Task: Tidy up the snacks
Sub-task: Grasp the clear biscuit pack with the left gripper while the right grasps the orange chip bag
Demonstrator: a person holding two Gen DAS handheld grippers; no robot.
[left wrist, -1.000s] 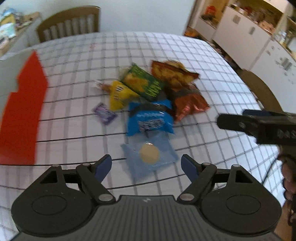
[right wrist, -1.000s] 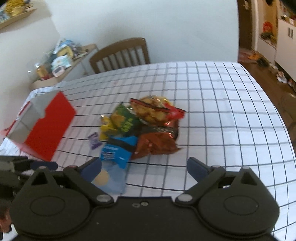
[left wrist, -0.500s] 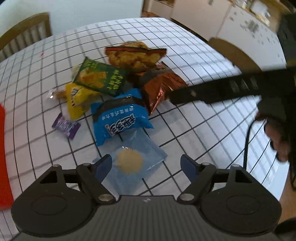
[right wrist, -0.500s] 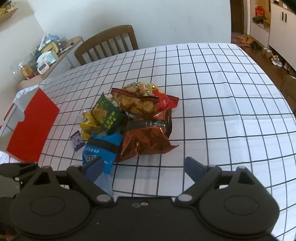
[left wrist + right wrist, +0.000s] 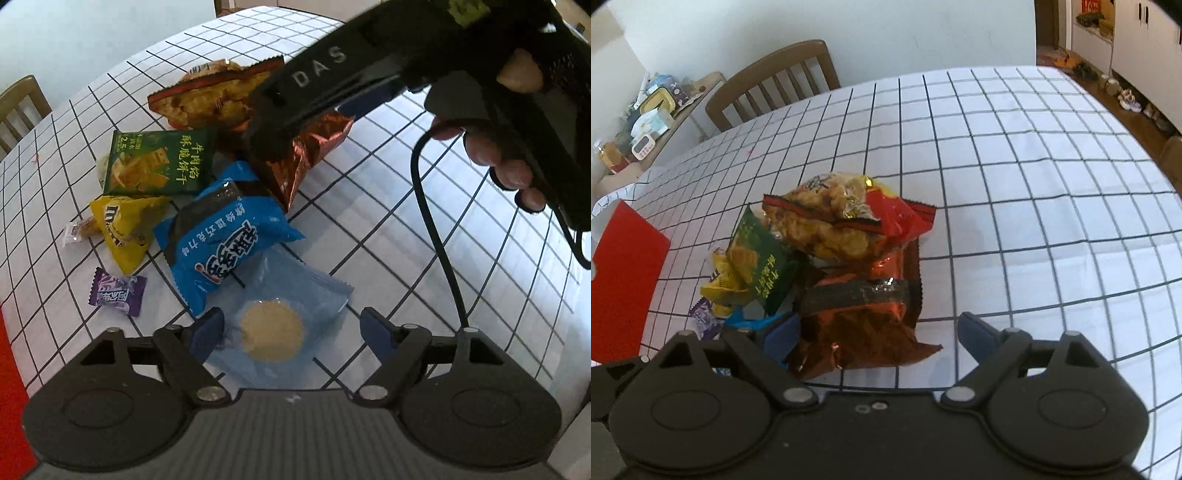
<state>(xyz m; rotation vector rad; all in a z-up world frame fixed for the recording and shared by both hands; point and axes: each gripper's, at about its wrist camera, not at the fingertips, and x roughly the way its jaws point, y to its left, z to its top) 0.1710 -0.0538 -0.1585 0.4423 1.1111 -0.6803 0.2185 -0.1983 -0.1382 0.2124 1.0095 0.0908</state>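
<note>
A heap of snack packs lies on the checked tablecloth (image 5: 1034, 184). My left gripper (image 5: 291, 330) hangs low over a pale blue see-through biscuit packet (image 5: 273, 325). Its jaws are closing with the packet between them, and the right pad still stands clear of it. Beyond lie a blue bag (image 5: 229, 243), a green packet (image 5: 159, 162), a yellow bag (image 5: 125, 229) and a purple candy (image 5: 116, 291). My right gripper (image 5: 879, 336) is open astride a brown-red foil bag (image 5: 864, 325). An orange-red chip bag (image 5: 834, 221) lies behind that.
A red box (image 5: 624, 280) stands at the left of the table. A wooden chair (image 5: 775, 85) is at the far edge, beside a cluttered side shelf (image 5: 646, 118). White cabinets (image 5: 1126, 37) stand at the far right. A hand (image 5: 498, 162) holds the right gripper's handle.
Both grippers have sunk toward the pile. The left one has rolled and come down over the biscuit packet. The right one has moved in over the brown-red bag and now fills the left view's top right.
</note>
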